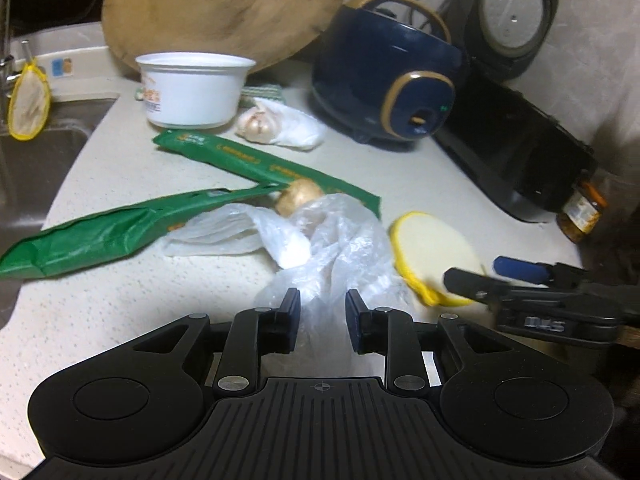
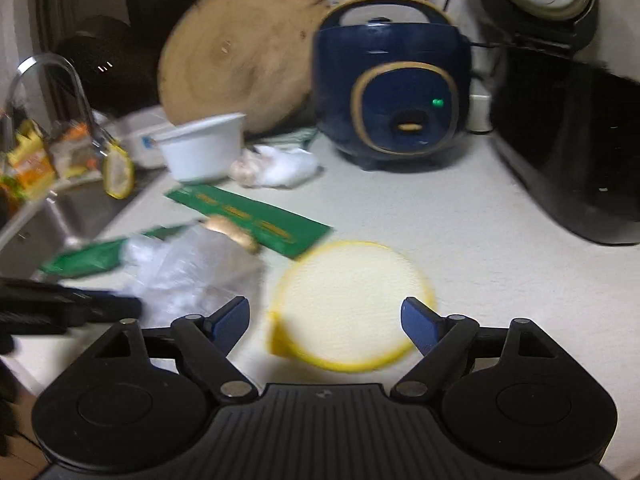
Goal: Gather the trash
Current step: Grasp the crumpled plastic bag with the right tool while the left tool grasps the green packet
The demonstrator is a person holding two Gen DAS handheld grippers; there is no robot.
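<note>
A crumpled clear plastic bag (image 1: 340,240) lies on the pale counter (image 1: 120,312). Its near end fills the gap between my left gripper's (image 1: 322,307) pads, which are closed on it. A piece of ginger (image 1: 298,196) rests at the bag's far edge, beside two green wrappers (image 1: 92,236) (image 1: 256,160). To the right lies a yellow-rimmed white disc (image 2: 348,304). My right gripper (image 2: 324,307) stands wide open just over the disc's near edge, with nothing gripped. In the left wrist view the right gripper (image 1: 490,276) shows at the disc's right side. The left gripper (image 2: 72,308) is a dark blur in the right wrist view.
A white tub (image 1: 194,88), a garlic bulb in plastic (image 1: 276,122) and a round wooden board (image 1: 224,8) stand at the back. A blue rice cooker (image 1: 384,80), a black cooker (image 1: 516,152) and a jar (image 1: 582,212) line the right. The sink (image 1: 36,160) is on the left.
</note>
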